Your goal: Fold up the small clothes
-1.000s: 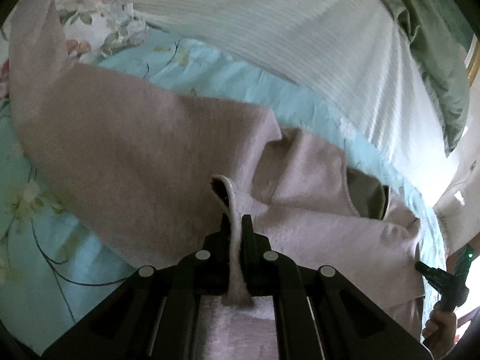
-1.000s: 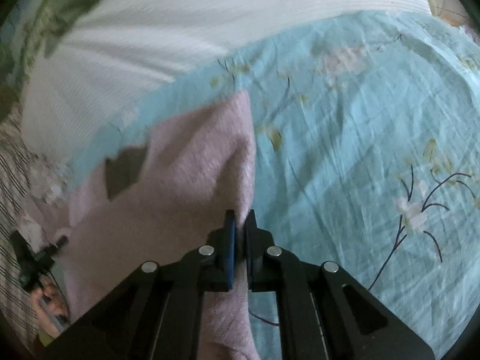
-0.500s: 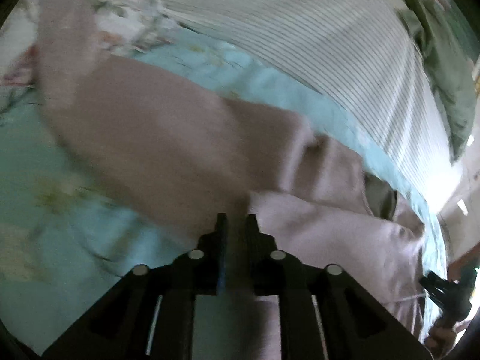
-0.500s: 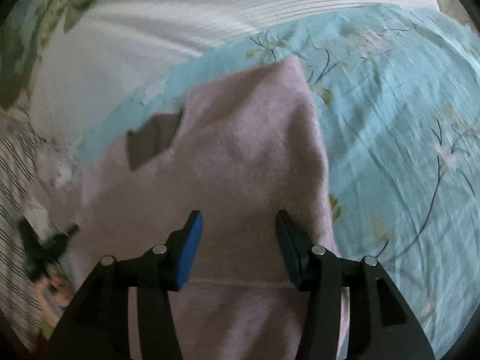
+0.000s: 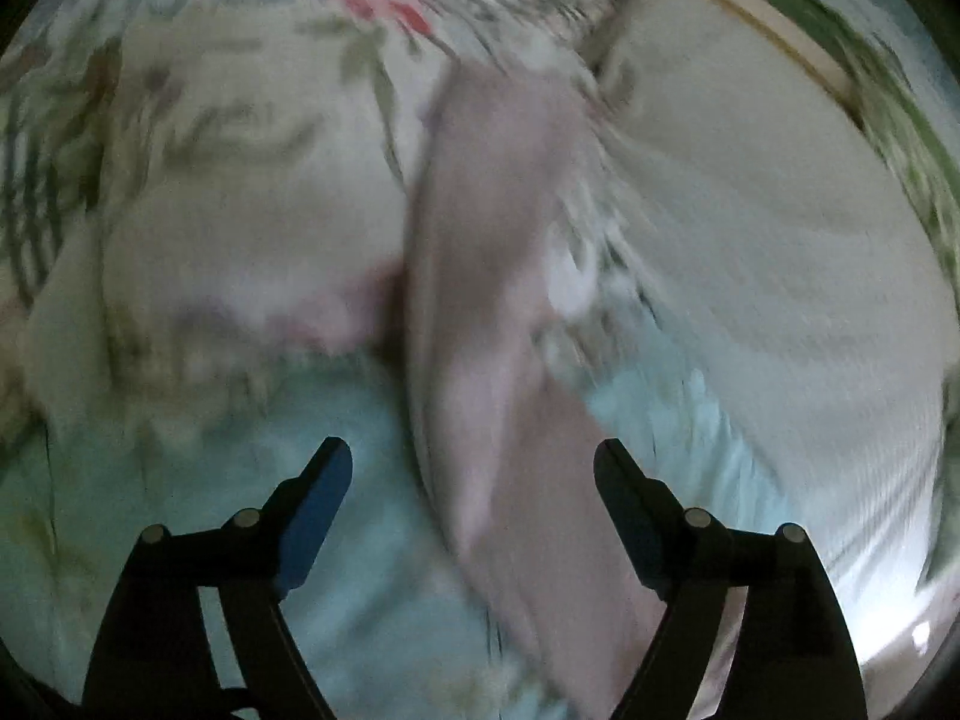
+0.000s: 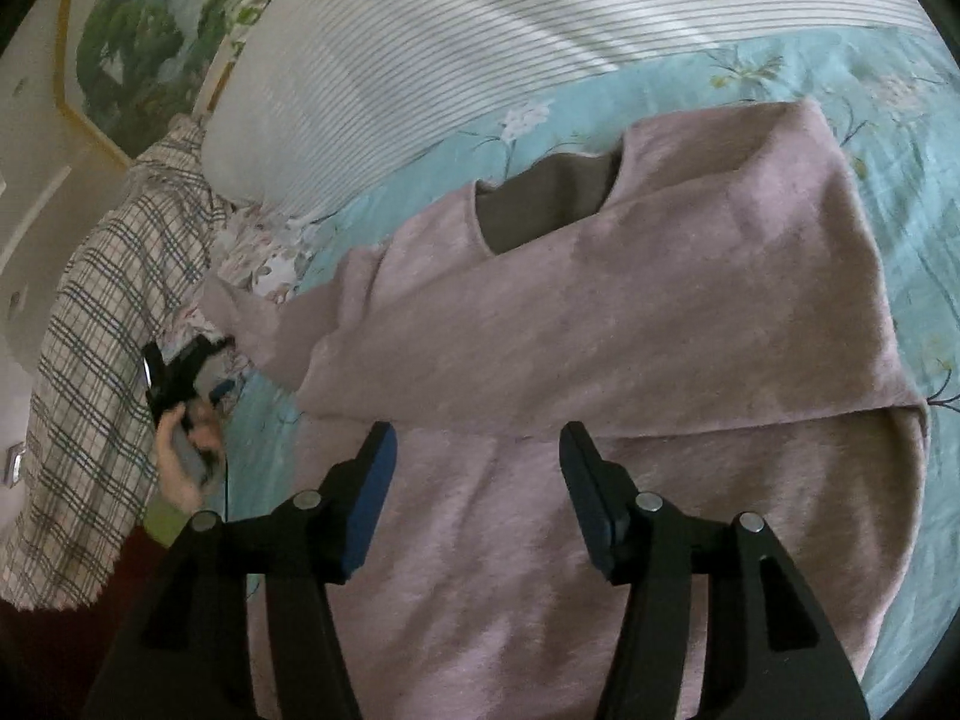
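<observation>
A pale pink sweater lies on the light blue floral bedsheet, its upper part folded down over the body, neck opening showing. My right gripper is open and empty just above the sweater's body. In the blurred left wrist view, a pink sleeve stretches away between the fingers of my left gripper, which is open and holds nothing. The left gripper also shows in the right wrist view at the sleeve's end.
A white striped pillow lies behind the sweater. A plaid cloth and floral bedding lie to the left. A framed picture hangs on the wall.
Both grippers have opened and let go of the sweater. The folded top part now lies flat on the body. The left gripper has swung away toward the outstretched sleeve.
</observation>
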Action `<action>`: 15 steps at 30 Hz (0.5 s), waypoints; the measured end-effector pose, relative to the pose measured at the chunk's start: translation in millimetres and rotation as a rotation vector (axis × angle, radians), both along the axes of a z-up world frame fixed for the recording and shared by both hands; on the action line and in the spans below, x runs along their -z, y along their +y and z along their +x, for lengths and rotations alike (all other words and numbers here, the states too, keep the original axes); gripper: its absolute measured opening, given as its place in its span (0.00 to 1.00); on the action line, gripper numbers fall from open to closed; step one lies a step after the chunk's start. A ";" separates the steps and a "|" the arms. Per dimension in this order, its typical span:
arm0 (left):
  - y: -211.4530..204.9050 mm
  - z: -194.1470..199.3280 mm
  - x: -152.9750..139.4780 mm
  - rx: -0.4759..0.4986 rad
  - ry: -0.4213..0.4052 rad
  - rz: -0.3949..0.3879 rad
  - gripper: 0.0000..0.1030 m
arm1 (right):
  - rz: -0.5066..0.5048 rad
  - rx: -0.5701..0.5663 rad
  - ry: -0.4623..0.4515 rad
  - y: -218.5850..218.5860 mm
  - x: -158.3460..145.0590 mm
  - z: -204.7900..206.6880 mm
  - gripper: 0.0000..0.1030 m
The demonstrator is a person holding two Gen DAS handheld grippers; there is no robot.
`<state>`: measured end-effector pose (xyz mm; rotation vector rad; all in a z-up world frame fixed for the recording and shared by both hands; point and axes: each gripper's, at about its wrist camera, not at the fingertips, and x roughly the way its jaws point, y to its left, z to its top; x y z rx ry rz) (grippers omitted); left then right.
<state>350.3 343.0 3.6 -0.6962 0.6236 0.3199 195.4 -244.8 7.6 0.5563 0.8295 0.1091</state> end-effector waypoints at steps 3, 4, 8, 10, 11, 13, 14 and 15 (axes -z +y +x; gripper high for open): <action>26.7 23.2 -11.8 -0.041 0.003 0.048 0.81 | -0.021 -0.007 0.006 2.8 0.6 -0.9 0.56; 32.7 30.1 -14.1 -0.050 0.004 0.067 0.81 | -0.021 -0.009 0.011 2.8 2.5 -0.8 0.56; 44.0 54.5 -17.2 -0.042 0.027 0.112 0.42 | -0.021 -0.011 0.038 6.8 9.6 1.4 0.56; 39.7 56.9 -20.0 0.009 0.024 0.108 0.05 | -0.018 -0.014 0.052 8.9 13.9 1.6 0.56; 33.8 55.9 -23.0 0.013 0.006 0.122 0.05 | -0.016 -0.016 0.057 10.0 15.5 1.2 0.56; 13.7 46.8 -33.1 0.033 -0.034 0.184 0.04 | -0.012 -0.019 0.058 11.6 17.1 -0.9 0.56; 3.0 41.0 -38.3 0.057 -0.053 0.200 0.04 | -0.011 -0.021 0.057 12.0 17.2 -2.1 0.56; -8.2 34.8 -42.8 0.081 -0.070 0.209 0.03 | -0.008 -0.023 0.054 12.8 17.1 -3.4 0.56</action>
